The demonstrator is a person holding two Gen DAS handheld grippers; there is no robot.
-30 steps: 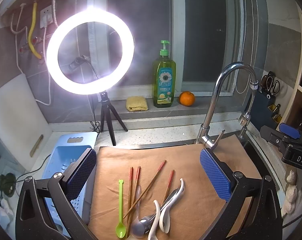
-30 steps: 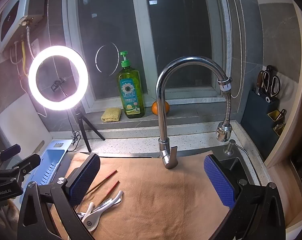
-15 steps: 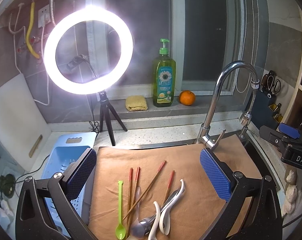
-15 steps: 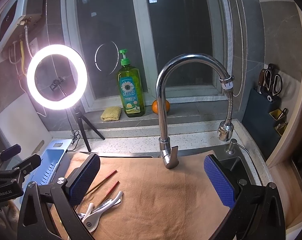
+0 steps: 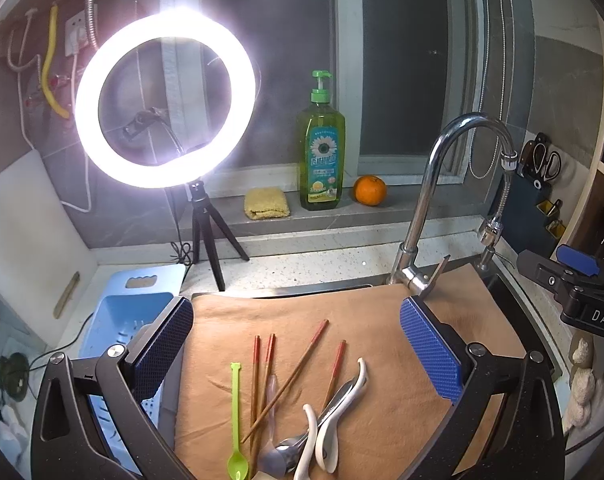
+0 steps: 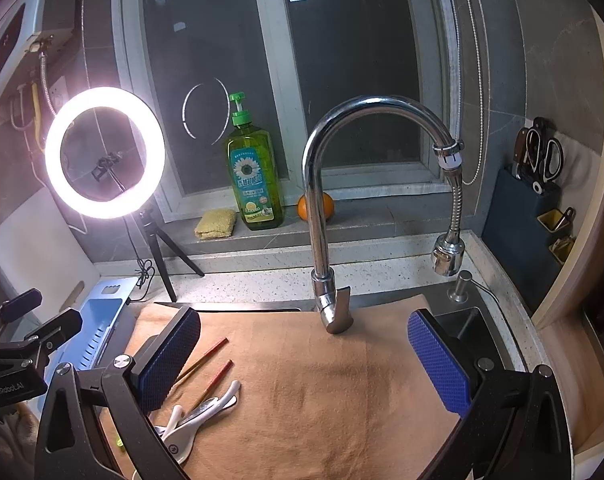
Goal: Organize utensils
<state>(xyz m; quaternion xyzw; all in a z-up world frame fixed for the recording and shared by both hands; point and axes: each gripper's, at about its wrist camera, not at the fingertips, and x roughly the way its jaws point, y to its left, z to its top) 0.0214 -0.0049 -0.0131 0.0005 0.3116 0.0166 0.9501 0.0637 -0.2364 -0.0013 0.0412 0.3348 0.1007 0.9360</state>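
Note:
Utensils lie in a loose pile on a tan cloth (image 5: 366, 320) over the sink. Several red-tipped wooden chopsticks (image 5: 297, 368), a green plastic spoon (image 5: 235, 420), two white ceramic spoons (image 5: 334, 432) and a metal spoon (image 5: 277, 456) show in the left wrist view. My left gripper (image 5: 297, 344) is open and empty, held above the pile. My right gripper (image 6: 302, 356) is open and empty, to the right of the pile; chopsticks (image 6: 209, 364) and white spoons (image 6: 197, 416) sit by its left finger. A light blue drainer basket (image 5: 117, 320) stands left of the cloth.
A chrome faucet (image 6: 322, 208) rises behind the cloth, its spray head (image 6: 448, 254) hanging at the right. A lit ring light on a tripod (image 5: 165, 96) stands at the back left. Soap bottle (image 5: 322, 152), sponge (image 5: 265, 208) and orange (image 5: 369, 190) sit on the sill. A knife holder (image 6: 530, 216) stands right.
Both views have shifted slightly, as if both grippers rose or tilted a little. The utensils have not moved. Both grippers stay open.

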